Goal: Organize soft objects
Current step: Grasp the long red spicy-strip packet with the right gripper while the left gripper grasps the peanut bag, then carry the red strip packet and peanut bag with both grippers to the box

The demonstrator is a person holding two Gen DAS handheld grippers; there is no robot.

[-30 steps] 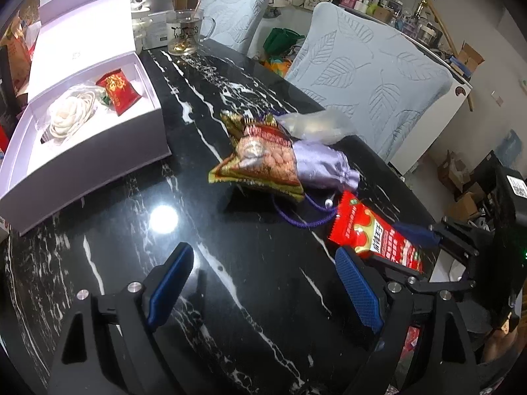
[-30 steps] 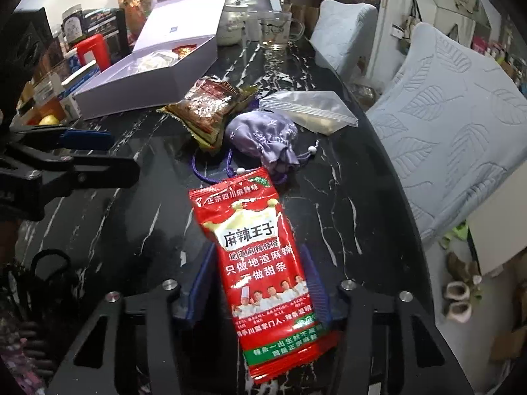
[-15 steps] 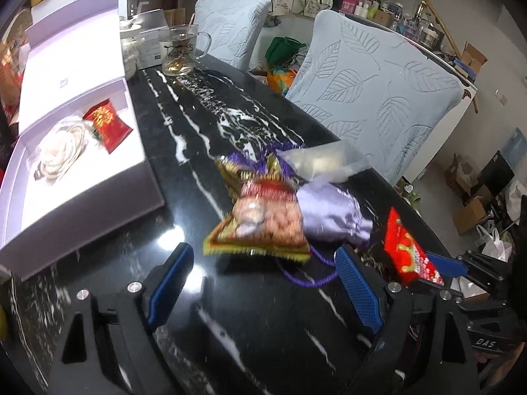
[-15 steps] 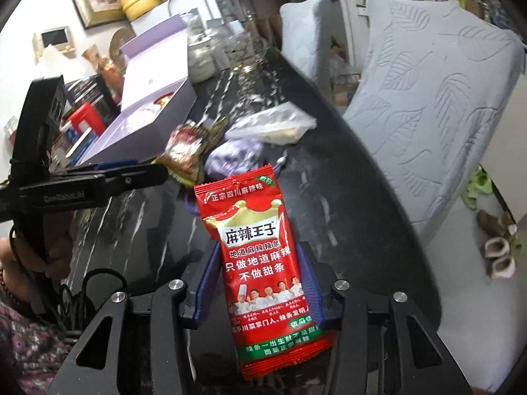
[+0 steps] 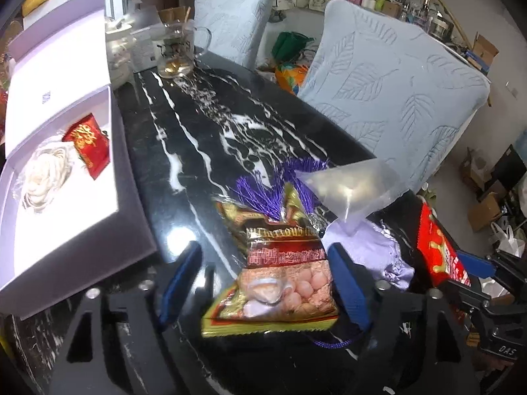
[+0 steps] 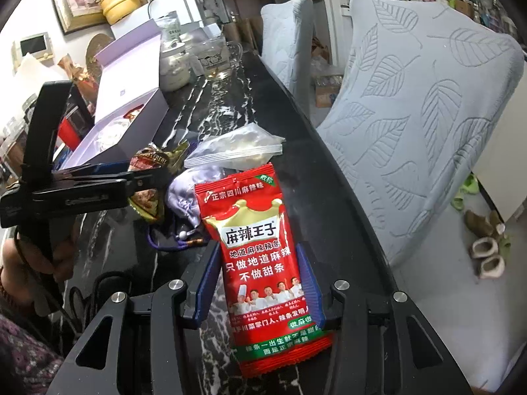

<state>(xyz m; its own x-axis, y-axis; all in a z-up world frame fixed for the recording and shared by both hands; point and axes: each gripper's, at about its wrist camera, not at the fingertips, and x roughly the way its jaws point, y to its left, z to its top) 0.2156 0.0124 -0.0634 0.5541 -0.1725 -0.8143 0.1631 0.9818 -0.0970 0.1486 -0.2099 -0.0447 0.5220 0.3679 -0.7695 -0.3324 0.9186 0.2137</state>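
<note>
Our right gripper [image 6: 258, 291] is clamped on the red snack packet [image 6: 263, 263], held above the black marble table [image 5: 204, 138]. Our left gripper [image 5: 263, 283], jaws wide apart, straddles the peanut packet [image 5: 280, 273] lying beside the purple pouch [image 5: 378, 250].

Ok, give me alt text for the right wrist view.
The right gripper is shut on a red spicy-strip snack packet, held above a black marble table. Behind it lie a lilac drawstring pouch and a clear zip bag; the left gripper reaches toward a peanut packet.
</note>
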